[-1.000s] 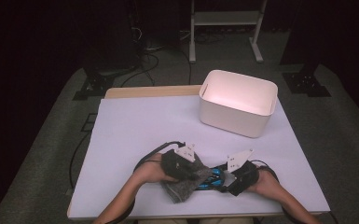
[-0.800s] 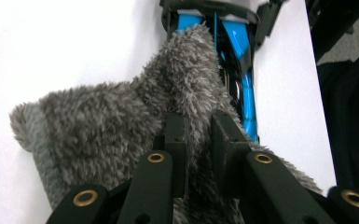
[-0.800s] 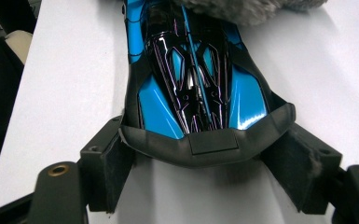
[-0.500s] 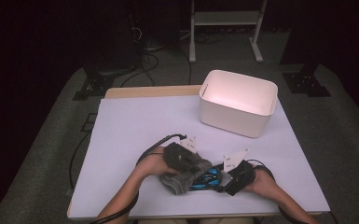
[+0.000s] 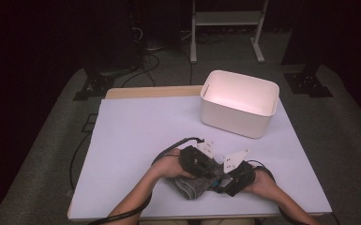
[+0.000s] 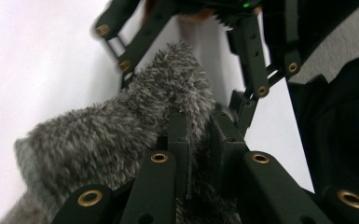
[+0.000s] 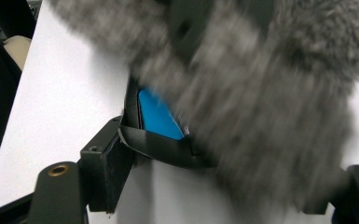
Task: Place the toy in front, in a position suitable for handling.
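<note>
A grey fuzzy sock (image 5: 191, 188) lies bunched near the table's front edge, between both hand-held grippers. My left gripper (image 5: 210, 171) comes in from the left. In the left gripper view its jaws (image 6: 200, 144) stand close together with the sock's pile (image 6: 112, 135) pinched between them. My right gripper (image 5: 219, 183) faces it from the right. In the right gripper view its jaws (image 7: 238, 177) are spread wide with the sock (image 7: 270, 93) hanging between them, and a blue pad (image 7: 158, 114) shows on one fingertip. The right gripper's spread fingers (image 6: 254, 51) straddle the sock's far end.
A white rectangular bin (image 5: 239, 101) stands open at the back right of the pale table (image 5: 140, 126). Cables trail from both grippers along the forearms. Dark floor, a white stand and cabling lie beyond the far edge.
Both hands have shifted slightly away from the front edge and drawn closer together. The sock is more bunched between the grippers.
</note>
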Tool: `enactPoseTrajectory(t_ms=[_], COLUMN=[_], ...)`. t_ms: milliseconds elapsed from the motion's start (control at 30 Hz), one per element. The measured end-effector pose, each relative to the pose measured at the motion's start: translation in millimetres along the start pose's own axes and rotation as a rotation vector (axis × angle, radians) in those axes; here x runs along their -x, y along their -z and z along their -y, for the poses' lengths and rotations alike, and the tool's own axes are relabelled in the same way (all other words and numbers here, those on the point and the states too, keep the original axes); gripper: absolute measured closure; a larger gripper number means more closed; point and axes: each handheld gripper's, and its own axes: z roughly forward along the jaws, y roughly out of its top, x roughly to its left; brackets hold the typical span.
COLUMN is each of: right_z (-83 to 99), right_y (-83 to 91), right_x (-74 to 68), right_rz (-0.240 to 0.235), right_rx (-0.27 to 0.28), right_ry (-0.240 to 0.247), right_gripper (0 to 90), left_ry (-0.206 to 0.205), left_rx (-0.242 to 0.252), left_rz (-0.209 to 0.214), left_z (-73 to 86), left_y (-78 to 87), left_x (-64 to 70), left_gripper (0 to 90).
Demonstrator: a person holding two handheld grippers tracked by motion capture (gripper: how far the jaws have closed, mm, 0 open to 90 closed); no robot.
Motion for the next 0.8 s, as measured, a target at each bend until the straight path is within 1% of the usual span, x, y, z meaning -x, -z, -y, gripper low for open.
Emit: enactPoseTrajectory(t_ms=[33, 67, 100, 133, 167, 200, 267, 300, 367, 467, 533, 567, 633, 667, 733, 800], right_z=[0.0, 0.4, 0.5, 0.5, 0.6, 0.6, 0.5, 0.5, 0.6, 1.2, 1.5, 1.7, 2.0, 2.1, 2.2, 2.1], right_y=[0.0, 0.0, 0.1, 0.1, 0.1, 0.1, 0.0, 0.0, -0.2, 0.1, 0.2, 0.1, 0.1, 0.1, 0.1, 0.1], right_x=[0.0, 0.0, -0.1, -0.1, -0.2, -0.1, 0.2, 0.2, 0.2, 0.5, 0.4, 0.3, 0.7, 0.8, 0.7, 0.5], right_rz=[0.000, 0.001, -0.002, -0.002, -0.005, -0.004, -0.005, -0.005, -0.007, -0.005, -0.004, -0.003, -0.002, -0.003, -0.004, 0.000], right_rx=[0.000, 0.002, 0.003, 0.003, 0.004, 0.005, 0.006, 0.006, 0.007, 0.006, 0.009, 0.010, 0.012, 0.013, 0.014, 0.013], right_ry=[0.000, -0.002, -0.005, -0.005, -0.008, -0.008, -0.005, -0.005, -0.006, -0.004, -0.004, -0.004, -0.002, -0.002, -0.003, -0.002], right_gripper=[25.3, 25.3, 25.3, 25.3, 25.3, 25.3, 25.3, 25.3, 25.3, 25.3, 25.3, 25.3, 25.3, 25.3, 25.3, 25.4], left_ry=[-0.015, -0.016, -0.008, 0.000, 0.006, 0.015, 0.033, 0.035, 0.024, -0.004, -0.022, -0.022, -0.026, -0.031, -0.036, -0.023], left_rx=[-0.008, -0.019, -0.030, -0.030, -0.026, -0.031, -0.024, -0.022, -0.026, -0.012, -0.021, -0.016, 0.012, 0.013, -0.015, -0.004], left_rz=[0.000, -0.007, -0.015, -0.015, -0.026, -0.050, -0.069, -0.066, -0.055, -0.018, -0.025, -0.023, 0.023, 0.033, 0.022, 0.021], left_z=[-1.8, -2.6, -2.8, -2.2, -1.4, -0.8, 0.9, 1.0, -0.7, -5.7, -8.9, -9.2, -8.7, -8.2, -5.6, -1.7], left_y=[-3.6, -5.7, -5.9, -4.2, -1.9, 0.7, 3.9, 3.7, -0.4, -7.4, -10.7, -10.4, -8.9, -9.7, -12.0, -9.1], left_x=[0.5, -0.3, -2.1, -4.0, -5.8, -7.5, -10.1, -10.3, -8.3, -2.5, 2.5, 3.1, 5.2, 7.5, 8.6, 7.4], left_gripper=[80.5, 80.6, 80.6, 80.5, 80.5, 80.6, 80.5, 80.5, 80.6, 80.6, 80.5, 80.4, 80.5, 80.4, 80.4, 80.4])
